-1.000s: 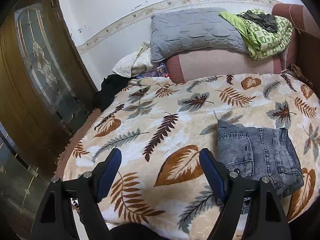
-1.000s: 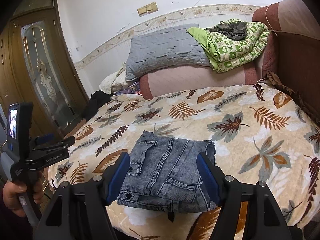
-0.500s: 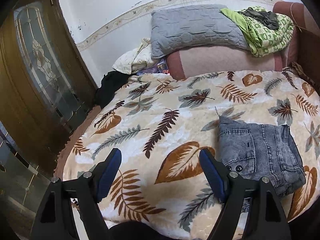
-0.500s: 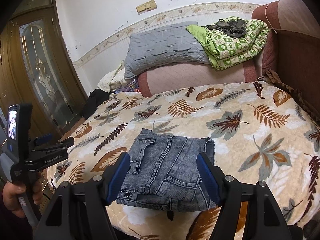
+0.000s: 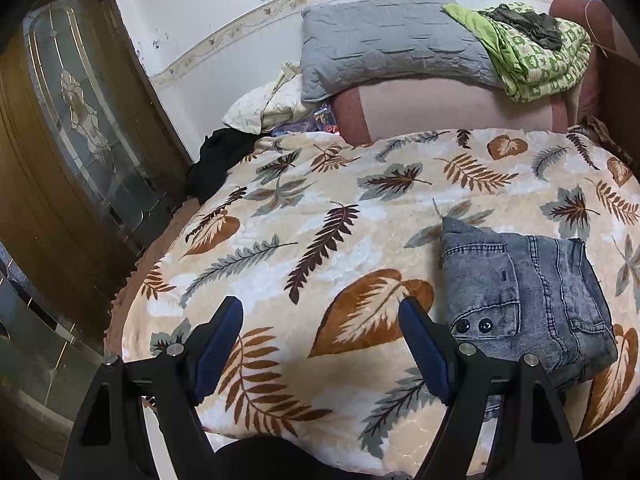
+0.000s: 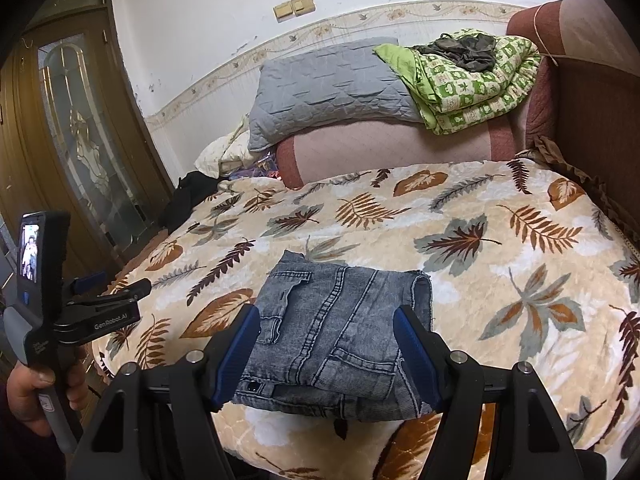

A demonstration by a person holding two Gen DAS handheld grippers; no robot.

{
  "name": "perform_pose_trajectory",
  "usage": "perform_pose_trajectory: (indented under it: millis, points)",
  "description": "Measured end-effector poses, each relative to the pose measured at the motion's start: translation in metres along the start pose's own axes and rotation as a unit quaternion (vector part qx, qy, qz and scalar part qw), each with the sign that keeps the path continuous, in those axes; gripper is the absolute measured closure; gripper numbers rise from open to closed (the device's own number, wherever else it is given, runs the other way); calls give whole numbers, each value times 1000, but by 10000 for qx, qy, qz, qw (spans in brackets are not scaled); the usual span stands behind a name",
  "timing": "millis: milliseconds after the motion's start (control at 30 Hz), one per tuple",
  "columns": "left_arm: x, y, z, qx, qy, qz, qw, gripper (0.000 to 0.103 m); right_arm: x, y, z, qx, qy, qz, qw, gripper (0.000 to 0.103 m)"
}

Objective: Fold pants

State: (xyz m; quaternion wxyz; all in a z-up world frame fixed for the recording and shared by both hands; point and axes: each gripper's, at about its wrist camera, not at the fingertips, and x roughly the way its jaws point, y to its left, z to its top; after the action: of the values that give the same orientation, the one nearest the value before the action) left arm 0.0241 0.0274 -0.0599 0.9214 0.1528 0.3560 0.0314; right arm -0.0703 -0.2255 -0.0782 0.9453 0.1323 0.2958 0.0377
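Grey-blue denim pants (image 6: 340,332) lie folded into a compact rectangle near the front edge of the bed; they also show at the right of the left wrist view (image 5: 520,300). My right gripper (image 6: 326,316) is open and empty, hovering just in front of and above the pants. My left gripper (image 5: 320,308) is open and empty, held over the leaf-patterned blanket (image 5: 320,220) to the left of the pants. The left gripper's body also shows at the left of the right wrist view (image 6: 80,312), held in a hand.
The blanket (image 6: 500,240) covers the bed. A grey pillow (image 6: 332,88) and a green patterned quilt (image 6: 472,76) rest on the pink headboard cushion (image 6: 400,148). A wooden door with glass (image 5: 80,140) stands left. Dark clothing (image 5: 216,156) lies at the bed's far left corner.
Both grippers have drawn slightly back and up from the bed, staying open. The folded pants have not moved.
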Motion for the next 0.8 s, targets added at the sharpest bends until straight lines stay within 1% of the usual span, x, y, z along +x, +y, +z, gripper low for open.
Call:
perform_pose_trajectory:
  millis: [433, 800]
  points:
    - [14, -1, -5, 4, 237, -36, 9997, 22, 6, 1, 0, -17, 106, -5, 9999, 30]
    - [21, -3, -7, 31, 356, -41, 9994, 22, 11, -2, -1, 47, 183, -8, 9998, 30]
